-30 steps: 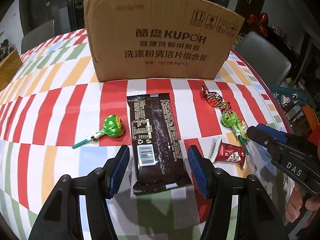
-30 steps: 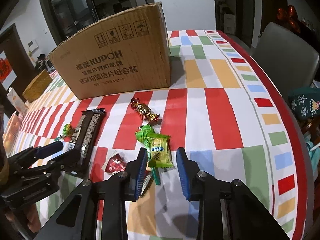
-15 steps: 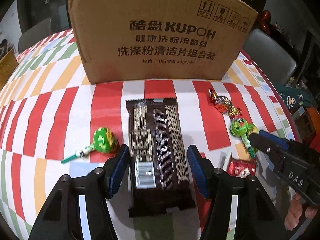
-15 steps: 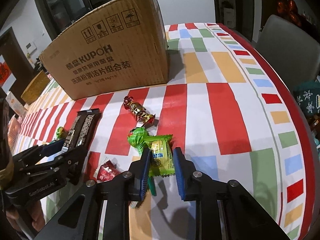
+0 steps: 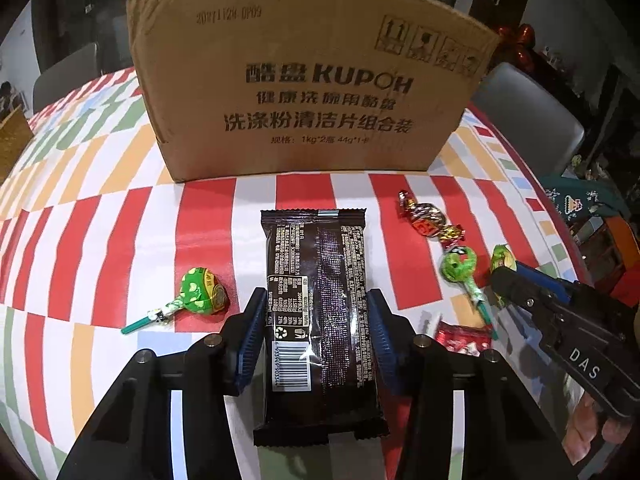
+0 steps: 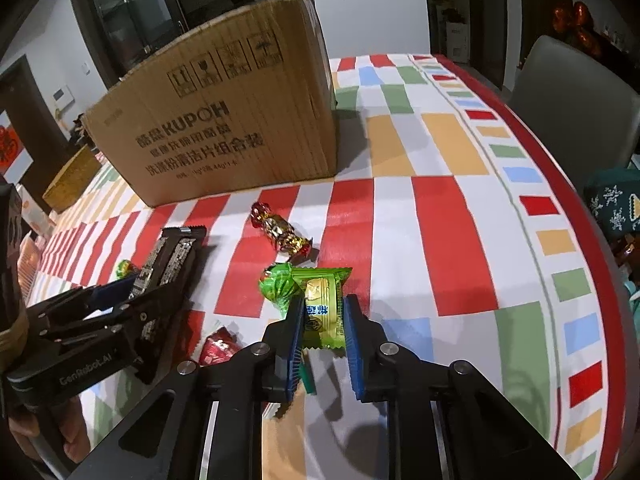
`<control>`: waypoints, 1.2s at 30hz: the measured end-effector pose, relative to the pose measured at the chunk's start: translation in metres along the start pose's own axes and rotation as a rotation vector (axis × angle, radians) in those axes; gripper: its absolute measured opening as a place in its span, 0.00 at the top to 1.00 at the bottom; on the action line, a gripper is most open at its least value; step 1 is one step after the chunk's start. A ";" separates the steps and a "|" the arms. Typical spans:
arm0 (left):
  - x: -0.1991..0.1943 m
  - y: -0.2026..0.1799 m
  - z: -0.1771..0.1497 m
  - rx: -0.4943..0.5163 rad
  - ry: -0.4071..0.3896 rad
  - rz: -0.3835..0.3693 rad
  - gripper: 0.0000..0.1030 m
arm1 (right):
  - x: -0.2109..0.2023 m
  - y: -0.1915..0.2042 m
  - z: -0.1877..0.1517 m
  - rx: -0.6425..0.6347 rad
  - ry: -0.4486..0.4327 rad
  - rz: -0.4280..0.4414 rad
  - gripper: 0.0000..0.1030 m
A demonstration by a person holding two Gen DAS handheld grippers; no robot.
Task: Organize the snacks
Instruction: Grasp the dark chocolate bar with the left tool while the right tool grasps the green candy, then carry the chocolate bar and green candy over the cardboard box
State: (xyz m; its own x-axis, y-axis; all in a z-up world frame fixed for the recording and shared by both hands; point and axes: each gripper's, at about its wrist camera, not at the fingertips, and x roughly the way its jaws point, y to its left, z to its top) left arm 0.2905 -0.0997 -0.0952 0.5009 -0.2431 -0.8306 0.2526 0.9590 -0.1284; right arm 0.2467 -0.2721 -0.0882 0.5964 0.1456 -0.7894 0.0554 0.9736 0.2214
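Here both grippers tilt down at the table (image 6: 440,216). Left gripper (image 5: 316,336) closing, pads against dark snack bar (image 5: 320,280); right gripper (image 6: 322,332) closing, pinching green packet (image 6: 322,308). Cardboard box (image 5: 312,92) behind.

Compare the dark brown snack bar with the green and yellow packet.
The dark brown snack bar is long and dark, with white print and a barcode; the green and yellow packet is short and bright. The bar sits between the left gripper pads, the packet between the right gripper pads. Both jaws have just been closing. Both lie flat on the tablecloth.
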 end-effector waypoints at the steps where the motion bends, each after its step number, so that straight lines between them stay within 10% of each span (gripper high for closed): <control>1: -0.004 -0.001 0.000 0.001 -0.005 -0.002 0.53 | -0.003 0.000 0.001 0.000 -0.005 0.001 0.80; 36: -0.153 0.003 0.045 0.034 -0.330 -0.006 0.53 | -0.119 0.060 0.058 -0.105 -0.274 0.104 0.80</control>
State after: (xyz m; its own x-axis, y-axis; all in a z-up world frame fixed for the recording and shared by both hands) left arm 0.2520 -0.0662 0.0555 0.7395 -0.2877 -0.6085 0.2805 0.9535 -0.1099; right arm 0.2254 -0.2414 0.0526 0.7892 0.2061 -0.5785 -0.0916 0.9710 0.2210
